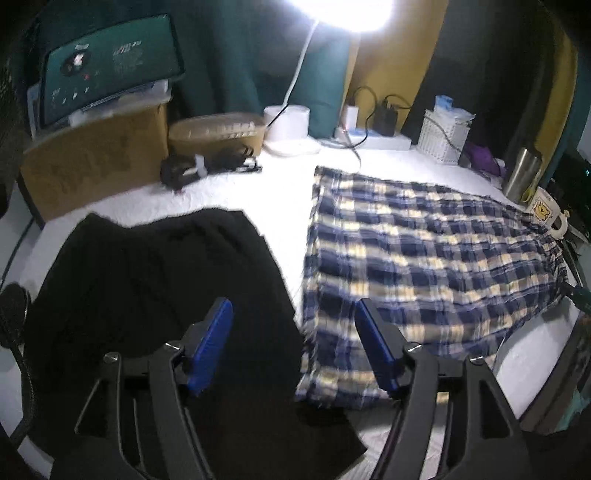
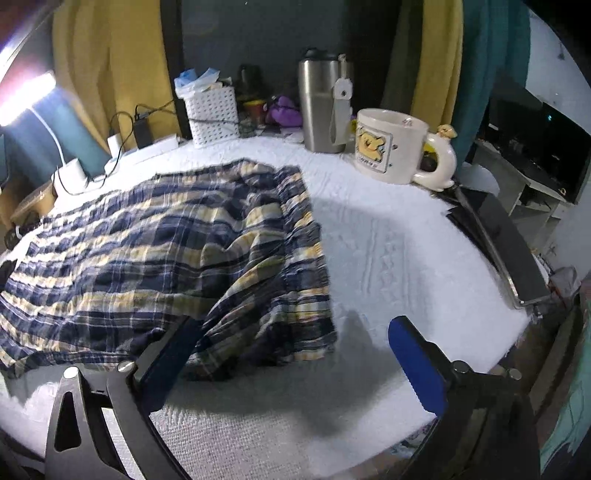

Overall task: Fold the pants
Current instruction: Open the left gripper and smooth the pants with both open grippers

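Blue, white and yellow plaid pants (image 1: 424,258) lie spread flat on the white textured table cover (image 1: 240,192). A black garment (image 1: 147,295) lies to their left. My left gripper (image 1: 295,332) hovers open above the gap between the two, its blue pads (image 1: 214,343) touching neither cloth. In the right wrist view the plaid pants (image 2: 166,251) show a rumpled waistband end. My right gripper (image 2: 291,350) stands wide open at that end. Its left finger is tucked under the cloth's edge, and its right finger (image 2: 413,365) is over the bare cover.
A cream mug (image 2: 388,147), a steel tumbler (image 2: 321,107) and a white basket (image 2: 212,114) stand along the back right. A cardboard box (image 1: 92,162), a paper roll (image 1: 288,123) and a bright lamp (image 1: 347,11) with its cables line the back left. The table edge (image 2: 517,314) runs close on the right.
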